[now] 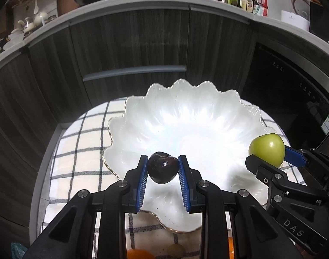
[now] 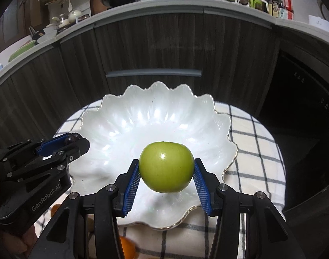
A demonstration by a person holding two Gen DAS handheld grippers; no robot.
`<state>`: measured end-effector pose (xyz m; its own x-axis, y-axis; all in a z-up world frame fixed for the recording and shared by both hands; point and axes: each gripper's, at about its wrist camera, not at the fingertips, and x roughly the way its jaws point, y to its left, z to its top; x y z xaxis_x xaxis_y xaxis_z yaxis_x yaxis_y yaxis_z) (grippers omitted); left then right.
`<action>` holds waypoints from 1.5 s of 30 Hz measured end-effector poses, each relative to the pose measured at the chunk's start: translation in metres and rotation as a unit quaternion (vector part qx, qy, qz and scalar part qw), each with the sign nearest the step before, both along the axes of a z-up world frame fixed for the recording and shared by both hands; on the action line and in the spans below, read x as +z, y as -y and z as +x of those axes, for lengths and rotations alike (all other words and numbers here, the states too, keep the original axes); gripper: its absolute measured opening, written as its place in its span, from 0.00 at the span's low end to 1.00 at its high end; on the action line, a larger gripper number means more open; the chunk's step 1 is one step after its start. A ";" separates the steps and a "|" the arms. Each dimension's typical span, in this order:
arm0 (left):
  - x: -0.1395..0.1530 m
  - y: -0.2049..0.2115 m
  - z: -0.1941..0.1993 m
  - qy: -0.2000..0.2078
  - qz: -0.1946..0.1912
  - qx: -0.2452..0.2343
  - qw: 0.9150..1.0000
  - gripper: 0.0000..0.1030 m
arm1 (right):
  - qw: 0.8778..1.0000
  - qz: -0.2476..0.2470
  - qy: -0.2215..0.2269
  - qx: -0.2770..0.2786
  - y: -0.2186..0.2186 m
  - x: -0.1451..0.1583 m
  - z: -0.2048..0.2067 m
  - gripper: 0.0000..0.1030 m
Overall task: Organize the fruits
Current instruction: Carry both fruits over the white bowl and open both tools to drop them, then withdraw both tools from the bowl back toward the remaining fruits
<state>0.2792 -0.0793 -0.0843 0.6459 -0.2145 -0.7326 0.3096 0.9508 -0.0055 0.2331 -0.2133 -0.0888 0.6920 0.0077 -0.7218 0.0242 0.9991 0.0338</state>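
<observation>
I have the left gripper [image 1: 163, 168] clamped on a dark plum [image 1: 162, 167] above the bowl's [image 1: 186, 116] near-left rim; right gripper [image 2: 166, 168] grips the green apple [image 2: 167, 166] (over the middle), bowl directly below both.

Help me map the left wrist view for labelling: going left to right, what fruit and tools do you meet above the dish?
Left tool shut on a dark plum → green apple → right tool gripping that apple, all over the white dish.
</observation>
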 end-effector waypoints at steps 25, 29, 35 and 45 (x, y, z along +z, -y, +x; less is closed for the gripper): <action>-0.001 -0.013 0.001 0.002 0.019 0.040 0.999 0.70 | 0.999 -0.026 -0.009 -0.030 0.002 0.002 0.003 0.72; 0.003 -0.016 -0.006 0.007 0.022 0.041 0.999 0.71 | 0.999 -0.030 -0.005 -0.034 0.001 0.007 -0.005 0.72; 0.014 -0.021 -0.027 0.020 0.023 0.043 0.999 0.72 | 0.999 -0.035 0.006 -0.037 -0.004 0.020 -0.031 0.72; 0.031 -0.032 -0.063 0.027 0.019 0.059 0.998 0.75 | 0.999 -0.027 0.014 -0.041 -0.009 0.037 -0.064 0.72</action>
